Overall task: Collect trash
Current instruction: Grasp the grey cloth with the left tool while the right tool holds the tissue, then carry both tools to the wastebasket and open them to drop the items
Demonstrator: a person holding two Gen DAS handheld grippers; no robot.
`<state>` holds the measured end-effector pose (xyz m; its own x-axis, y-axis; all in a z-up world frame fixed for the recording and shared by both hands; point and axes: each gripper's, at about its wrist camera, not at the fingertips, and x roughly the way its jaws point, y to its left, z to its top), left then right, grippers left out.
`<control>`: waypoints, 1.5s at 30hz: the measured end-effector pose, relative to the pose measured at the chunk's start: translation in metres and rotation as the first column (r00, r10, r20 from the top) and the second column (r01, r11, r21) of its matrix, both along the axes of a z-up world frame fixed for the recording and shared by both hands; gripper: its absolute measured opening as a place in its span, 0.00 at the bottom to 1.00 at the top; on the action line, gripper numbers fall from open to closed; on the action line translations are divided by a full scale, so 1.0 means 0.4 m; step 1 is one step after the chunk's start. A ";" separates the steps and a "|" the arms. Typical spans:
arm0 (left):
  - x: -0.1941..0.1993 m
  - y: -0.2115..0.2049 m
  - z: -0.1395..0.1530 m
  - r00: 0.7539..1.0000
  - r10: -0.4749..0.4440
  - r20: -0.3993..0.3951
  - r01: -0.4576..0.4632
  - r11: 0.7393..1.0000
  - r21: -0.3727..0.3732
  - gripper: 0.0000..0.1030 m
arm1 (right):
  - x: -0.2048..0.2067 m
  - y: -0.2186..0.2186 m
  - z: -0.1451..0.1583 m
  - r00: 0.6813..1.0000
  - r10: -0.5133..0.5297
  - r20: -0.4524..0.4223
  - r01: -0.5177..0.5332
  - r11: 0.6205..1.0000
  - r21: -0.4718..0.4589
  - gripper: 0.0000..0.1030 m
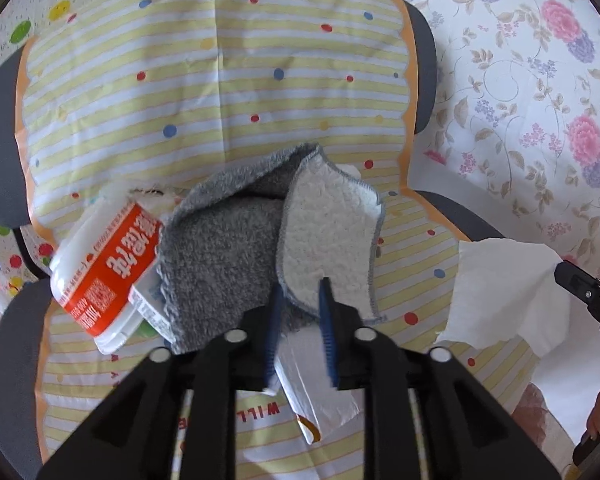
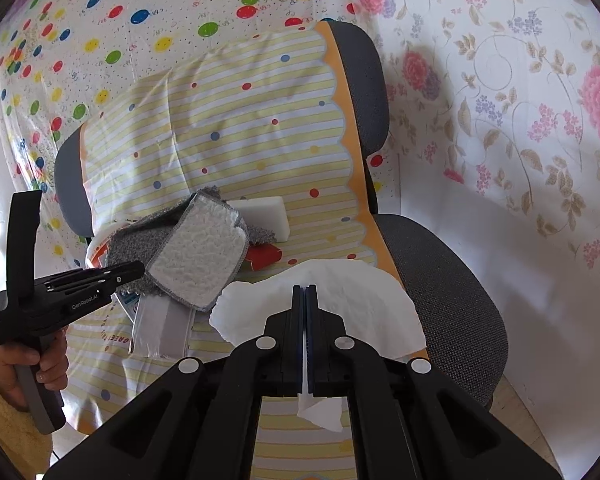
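Note:
My right gripper (image 2: pixel 305 294) is shut on a white paper tissue (image 2: pixel 340 304) and holds it above the chair seat; the tissue also shows in the left wrist view (image 1: pixel 500 292). My left gripper (image 1: pixel 300 300) is open just above a grey and white folded cloth (image 1: pixel 260 240), also in the right wrist view (image 2: pixel 200 260). A white bottle with an orange label (image 1: pixel 104 268) lies left of the cloth. A clear plastic wrapper (image 1: pixel 316 392) lies under the left gripper, also in the right wrist view (image 2: pixel 160 328).
A grey office chair (image 2: pixel 452 288) is draped with a striped dotted sheet (image 1: pixel 220 80). A white sponge block (image 2: pixel 264 216) and a red packet (image 2: pixel 264 258) lie behind the cloth. Floral (image 2: pixel 520 120) and balloon-print (image 2: pixel 140 20) sheets hang behind.

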<state>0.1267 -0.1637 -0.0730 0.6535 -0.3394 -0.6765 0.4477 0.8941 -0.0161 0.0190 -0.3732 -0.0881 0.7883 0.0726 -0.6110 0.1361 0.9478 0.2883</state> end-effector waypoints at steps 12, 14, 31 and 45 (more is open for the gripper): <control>0.070 -0.063 -0.068 0.999 0.026 0.021 -0.029 0.990 0.140 0.02 | 0.016 -0.006 -0.019 1.000 0.008 -0.009 -0.008 1.000 0.027 0.01; 0.057 -0.054 -0.052 0.999 0.017 0.029 -0.019 0.995 0.095 0.02 | 0.017 -0.007 -0.023 1.000 0.007 -0.012 -0.006 1.000 0.031 0.01; -0.262 0.076 0.166 0.984 -0.066 0.165 0.099 0.976 -0.196 0.01 | -0.089 0.010 0.064 1.000 -0.002 0.021 0.002 1.000 0.009 0.01; -0.469 0.099 0.052 0.979 -0.182 0.095 0.201 0.942 -0.270 0.01 | -0.385 0.034 -0.021 0.980 -0.071 -0.184 0.070 0.997 -0.012 0.01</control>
<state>-0.0608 -0.1239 -0.0524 0.5989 -0.6300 -0.4943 0.6184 0.7561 -0.2143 -0.1348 -0.3597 -0.0965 0.6652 0.0171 -0.7464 0.2531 0.9354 0.2470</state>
